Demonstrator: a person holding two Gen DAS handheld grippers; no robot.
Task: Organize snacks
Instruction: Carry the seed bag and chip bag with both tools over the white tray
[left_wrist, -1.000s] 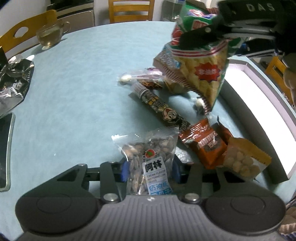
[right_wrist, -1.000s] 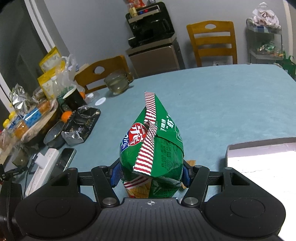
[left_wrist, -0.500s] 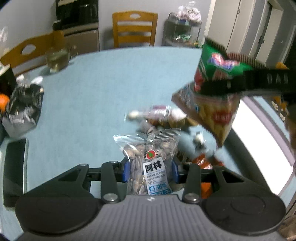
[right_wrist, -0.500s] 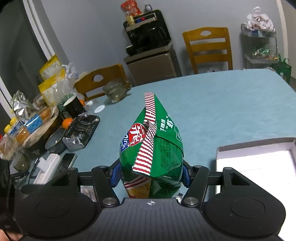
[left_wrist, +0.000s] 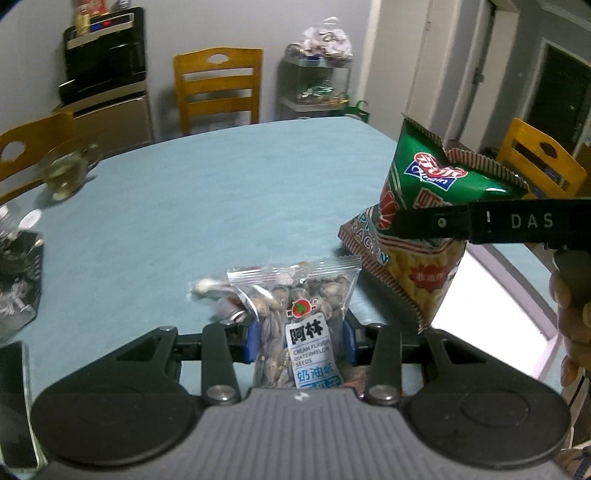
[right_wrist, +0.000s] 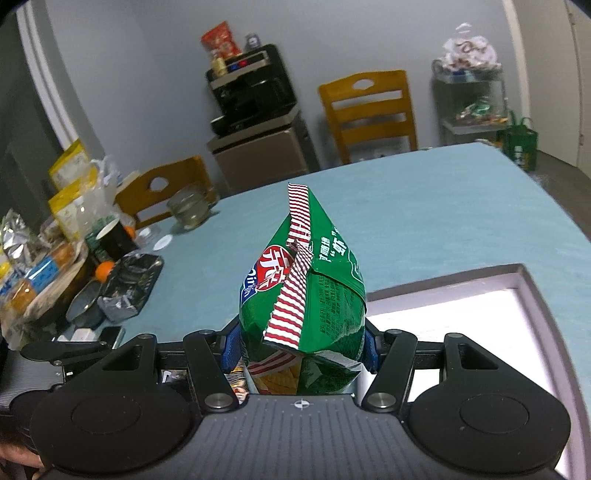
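Note:
My left gripper (left_wrist: 300, 339) is shut on a clear packet of watermelon seeds (left_wrist: 295, 314), held up above the light blue table (left_wrist: 184, 206). My right gripper (right_wrist: 298, 347) is shut on a green chip bag (right_wrist: 306, 291) with red-and-white striped seams. In the left wrist view that chip bag (left_wrist: 421, 229) hangs at the right, clamped by the other gripper's black fingers (left_wrist: 436, 223), above the edge of a white box (left_wrist: 491, 295). The white box (right_wrist: 480, 317) lies just right of the chip bag in the right wrist view. A few small snack packets (left_wrist: 218, 295) peek out behind the seed packet.
A glass cup of tea (left_wrist: 66, 171) stands at the table's far left, a crumpled foil bag (right_wrist: 129, 288) and a phone (left_wrist: 14, 402) nearer. Bottles, bags and an orange (right_wrist: 103, 268) crowd the left side. Wooden chairs (right_wrist: 369, 110) ring the table. A person's hand (left_wrist: 572, 321) shows at the right.
The left gripper has risen with the seed packet, so the snack pile has dropped out of sight beneath it. The right gripper has carried the chip bag rightward, over the white box's edge.

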